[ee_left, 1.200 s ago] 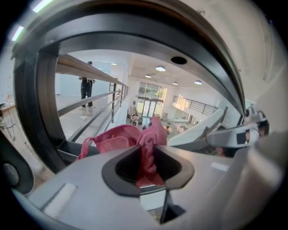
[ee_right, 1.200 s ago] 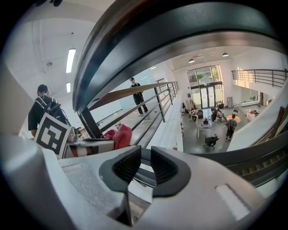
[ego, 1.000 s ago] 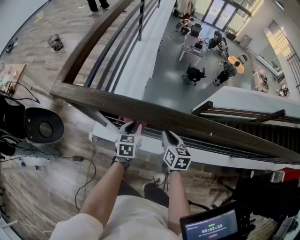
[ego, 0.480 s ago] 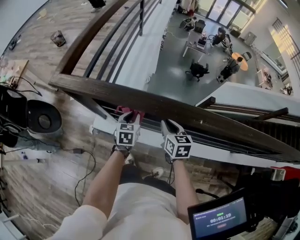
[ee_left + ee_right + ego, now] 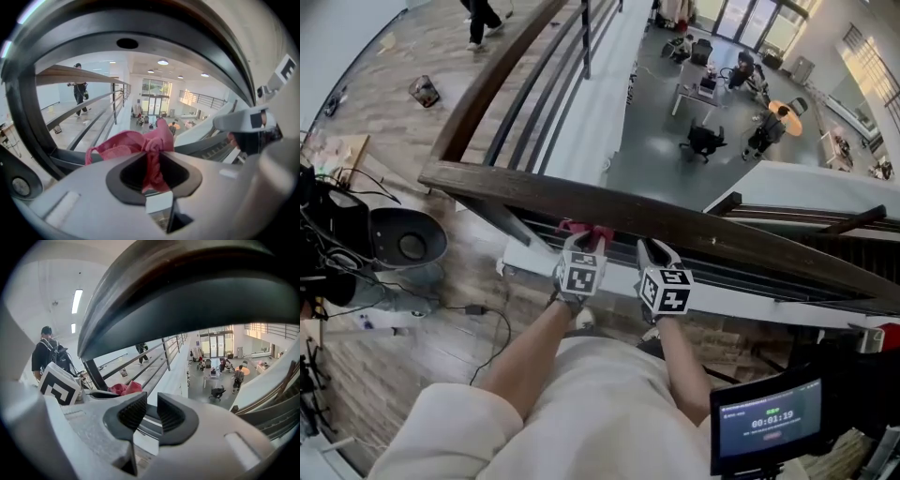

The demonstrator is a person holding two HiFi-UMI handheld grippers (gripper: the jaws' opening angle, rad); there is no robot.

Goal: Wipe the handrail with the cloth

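The dark wooden handrail crosses the head view from left to right. Both grippers reach under its near edge. My left gripper is shut on a pink cloth, which bunches out past the jaws against the rail's underside. In the left gripper view the cloth hangs between the pads of the left gripper, below the handrail. My right gripper sits just to the right. Its jaws stand a narrow gap apart with nothing between them, under the handrail. The cloth shows to its left.
Dark metal bars run under the rail, and beyond them is a drop to a lower hall with tables and people. A black round device and cables lie on the wood floor at left. A timer screen sits at lower right.
The left gripper with the cloth has shifted slightly to the right along the rail. The head view has shifted and shows more of the person's body. The right gripper has stayed almost in place.
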